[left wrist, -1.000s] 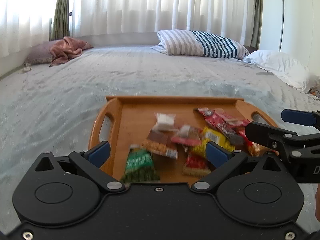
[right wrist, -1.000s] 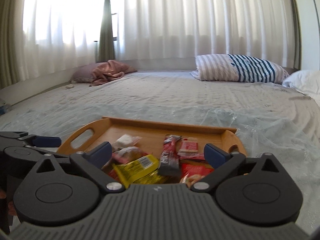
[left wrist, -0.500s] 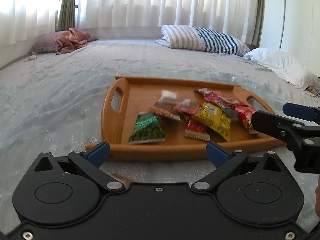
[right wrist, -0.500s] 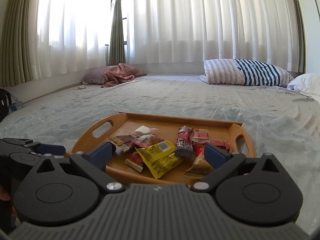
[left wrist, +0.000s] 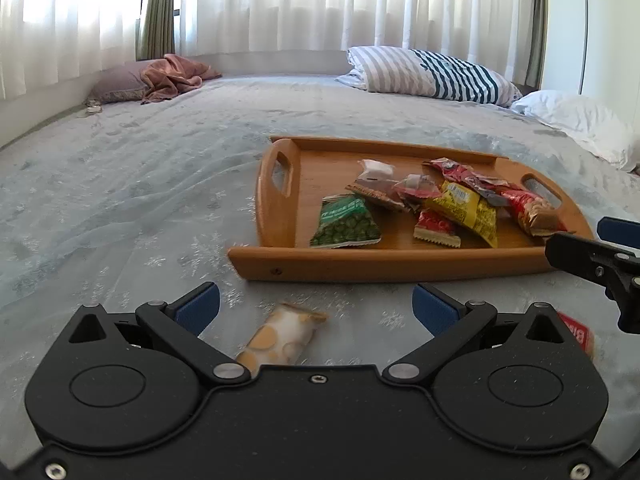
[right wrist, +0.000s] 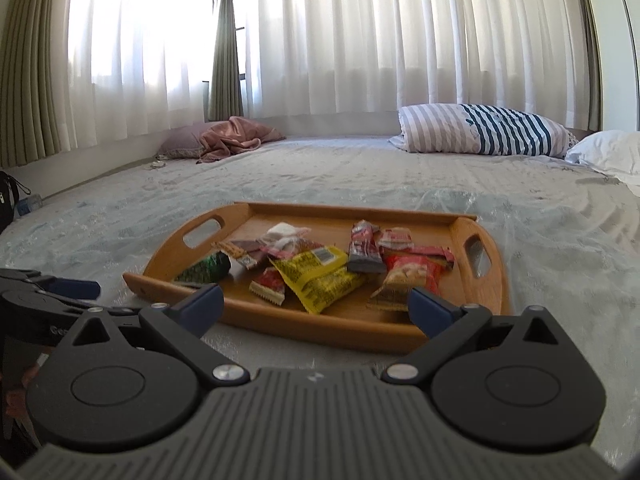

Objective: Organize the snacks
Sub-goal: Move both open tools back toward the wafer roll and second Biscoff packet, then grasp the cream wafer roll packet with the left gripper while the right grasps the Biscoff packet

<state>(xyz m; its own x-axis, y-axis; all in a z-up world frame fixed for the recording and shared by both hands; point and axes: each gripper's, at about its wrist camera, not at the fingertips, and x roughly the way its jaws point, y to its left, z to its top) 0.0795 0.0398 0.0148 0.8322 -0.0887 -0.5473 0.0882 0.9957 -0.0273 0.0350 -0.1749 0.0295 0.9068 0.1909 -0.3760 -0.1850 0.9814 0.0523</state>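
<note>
Both grippers have pulled back from the wooden tray [left wrist: 280, 258] since a second ago; its near rim now sits clear ahead of the fingers instead of under them. Left gripper [left wrist: 316, 306] spread wide, holding nothing. A pale snack packet with orange discs [left wrist: 280, 338] lies on the bedspread [left wrist: 120, 200] right between its fingers, close to the gripper body, just short of the tray's front wall. A red packet [left wrist: 578, 336] lies on the bedspread off to the right, mostly hidden behind the gripper, label unreadable, maybe biscuits. Right gripper [right wrist: 314, 308] also wide apart and empty, hovering before the tray's near edge. On the tray: green pea packet [left wrist: 346, 222] at front left, yellow packet [left wrist: 466, 206] mid, small red wafer packet [left wrist: 436, 228] between them, more red wrappers toward the right handle. Striped pillow [right wrist: 484, 130] far behind.
</note>
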